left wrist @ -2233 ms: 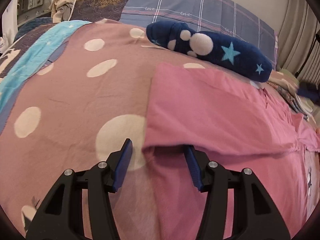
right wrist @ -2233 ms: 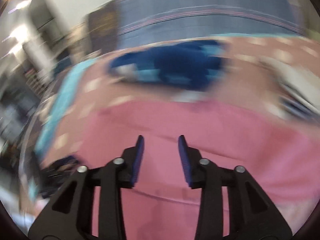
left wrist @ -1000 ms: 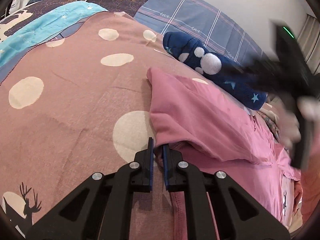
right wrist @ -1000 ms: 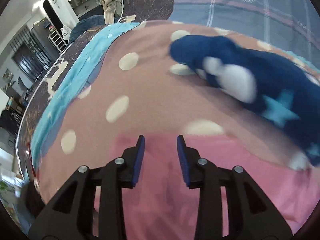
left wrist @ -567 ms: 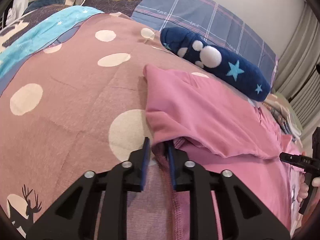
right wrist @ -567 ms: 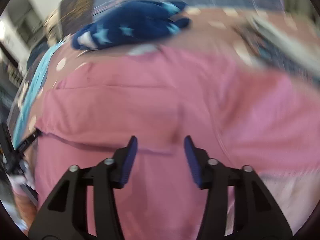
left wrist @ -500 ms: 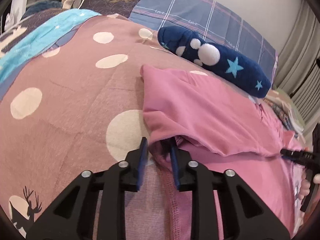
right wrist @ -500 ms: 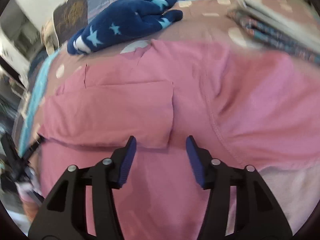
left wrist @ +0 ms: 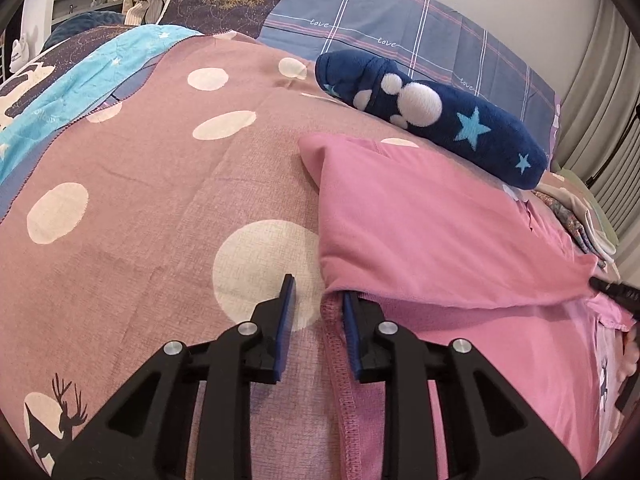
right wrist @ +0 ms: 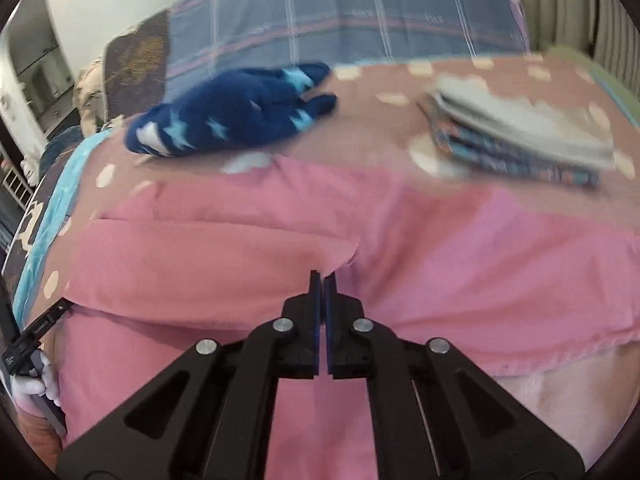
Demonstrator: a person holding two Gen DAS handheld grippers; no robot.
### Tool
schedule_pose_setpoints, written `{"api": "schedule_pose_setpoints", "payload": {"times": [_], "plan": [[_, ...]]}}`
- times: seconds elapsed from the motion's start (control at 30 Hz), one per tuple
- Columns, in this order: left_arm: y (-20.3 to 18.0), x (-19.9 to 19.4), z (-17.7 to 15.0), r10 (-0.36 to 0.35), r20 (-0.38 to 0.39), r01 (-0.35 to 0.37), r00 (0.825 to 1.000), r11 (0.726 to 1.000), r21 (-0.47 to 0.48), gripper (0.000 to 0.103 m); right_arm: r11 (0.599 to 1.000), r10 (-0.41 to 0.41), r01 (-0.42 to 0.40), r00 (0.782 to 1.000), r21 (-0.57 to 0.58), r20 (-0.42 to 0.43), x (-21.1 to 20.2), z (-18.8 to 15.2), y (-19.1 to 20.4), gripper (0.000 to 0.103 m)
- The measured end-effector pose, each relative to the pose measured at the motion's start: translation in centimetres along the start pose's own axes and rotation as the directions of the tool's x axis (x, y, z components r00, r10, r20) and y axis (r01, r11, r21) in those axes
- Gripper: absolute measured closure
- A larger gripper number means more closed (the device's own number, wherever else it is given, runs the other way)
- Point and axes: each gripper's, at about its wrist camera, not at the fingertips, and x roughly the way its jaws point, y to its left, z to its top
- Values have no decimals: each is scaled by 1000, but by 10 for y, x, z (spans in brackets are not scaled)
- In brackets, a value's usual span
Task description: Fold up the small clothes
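Right tongs shut | left tongs parted (pink garment between)

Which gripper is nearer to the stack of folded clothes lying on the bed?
Right. The right gripper sits mid-garment on the pink garment, with the stack of folded clothes just beyond. The left gripper is at the garment's opposite edge.

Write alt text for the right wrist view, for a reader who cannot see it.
The right hand-held gripper is shut at the corner of a folded-over flap of a pink garment spread on a polka-dot bedspread. Beyond lie a navy star-patterned plush and a stack of folded clothes; the picture is slightly blurred.
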Motion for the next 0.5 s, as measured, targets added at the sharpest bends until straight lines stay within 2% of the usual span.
{"api": "schedule_pose_setpoints", "payload": {"times": [0.1,0.23,0.3,0.33,0.47,0.5], "plan": [[0,0,0,3,0,-3,1000,1000,3,78,998,37,-36,999,56,-5,-4,-8,-10,94],[-2,1,0,9,-2,-9,1000,1000,11,78,990,124,-125,992,60,24,-30,-18,-10,74],[-2,1,0,9,-2,-9,1000,1000,11,78,986,155,-156,988,64,17,-36,-22,-10,74],[-2,1,0,9,-2,-9,1000,1000,11,78,984,166,-166,986,70,10,-36,-24,-10,74],[-3,1,0,12,-2,-12,1000,1000,14,78,979,179,-172,983,109,-51,-15,-29,-10,54],[-3,1,0,13,-2,-13,1000,1000,15,78,976,191,-181,979,123,-71,-7,-30,-9,54]]}}
